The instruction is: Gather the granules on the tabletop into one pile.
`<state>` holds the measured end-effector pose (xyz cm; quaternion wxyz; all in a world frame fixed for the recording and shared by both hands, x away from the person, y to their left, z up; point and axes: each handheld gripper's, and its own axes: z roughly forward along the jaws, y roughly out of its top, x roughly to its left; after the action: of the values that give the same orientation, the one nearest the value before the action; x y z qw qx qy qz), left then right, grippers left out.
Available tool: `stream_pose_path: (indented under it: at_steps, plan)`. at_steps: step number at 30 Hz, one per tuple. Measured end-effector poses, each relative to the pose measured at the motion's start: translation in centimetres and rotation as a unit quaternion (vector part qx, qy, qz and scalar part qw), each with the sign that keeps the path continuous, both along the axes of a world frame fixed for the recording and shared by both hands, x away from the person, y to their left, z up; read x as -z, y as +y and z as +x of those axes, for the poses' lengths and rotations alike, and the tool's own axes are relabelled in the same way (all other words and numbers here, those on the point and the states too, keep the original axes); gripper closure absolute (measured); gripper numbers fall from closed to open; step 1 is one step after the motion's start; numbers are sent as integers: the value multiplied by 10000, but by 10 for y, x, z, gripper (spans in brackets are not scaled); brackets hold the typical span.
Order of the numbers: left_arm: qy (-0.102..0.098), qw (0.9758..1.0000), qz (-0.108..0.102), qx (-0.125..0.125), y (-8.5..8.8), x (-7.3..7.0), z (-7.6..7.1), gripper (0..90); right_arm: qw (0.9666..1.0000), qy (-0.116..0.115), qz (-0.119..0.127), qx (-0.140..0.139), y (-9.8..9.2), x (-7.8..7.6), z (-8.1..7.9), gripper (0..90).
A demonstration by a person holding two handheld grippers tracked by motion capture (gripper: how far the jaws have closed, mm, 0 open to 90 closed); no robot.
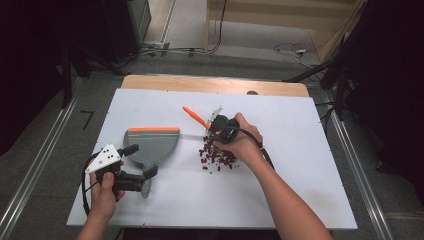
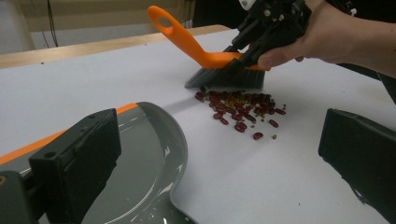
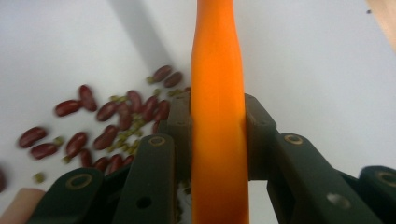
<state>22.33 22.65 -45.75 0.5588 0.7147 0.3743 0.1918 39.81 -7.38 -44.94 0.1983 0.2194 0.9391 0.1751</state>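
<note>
On a white bench [image 1: 300, 165], the right hand-held gripper [image 1: 216, 131] clamps one orange brush [image 2: 205, 56] over a loose pile of red beans [image 2: 240, 109]. The left hand-held gripper [image 1: 141, 165], jaws wide apart, sits at the handle end of one grey dustpan [image 1: 152, 142], just left of the beans.

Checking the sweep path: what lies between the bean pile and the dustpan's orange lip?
Bare white table. In the high view nothing sits between the beans and the dustpan; the left gripper view shows the same empty stretch.
</note>
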Motion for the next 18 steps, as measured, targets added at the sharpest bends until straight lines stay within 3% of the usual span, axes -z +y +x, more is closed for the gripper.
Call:
stream_pose_path:
  at_steps: [9, 12, 16, 18]
  plan:
    - [7, 10000, 56, 6, -4, 0, 0, 0, 9994, 154, 47, -313, -4, -2, -23, 688]
    - [7, 10000, 63, 12, -5, 0, 0, 0, 9992, 20, -27, -410, -5, -3, -28, 689]
    - [14, 10000, 50, -5, -3, 1, 0, 0, 9991, -168, 125, -358, -10, -13, -33, 689]
    - [9, 10000, 25, -21, -1, 1, 1, 0, 9989, -77, 330, -337, -13, -23, -37, 689]
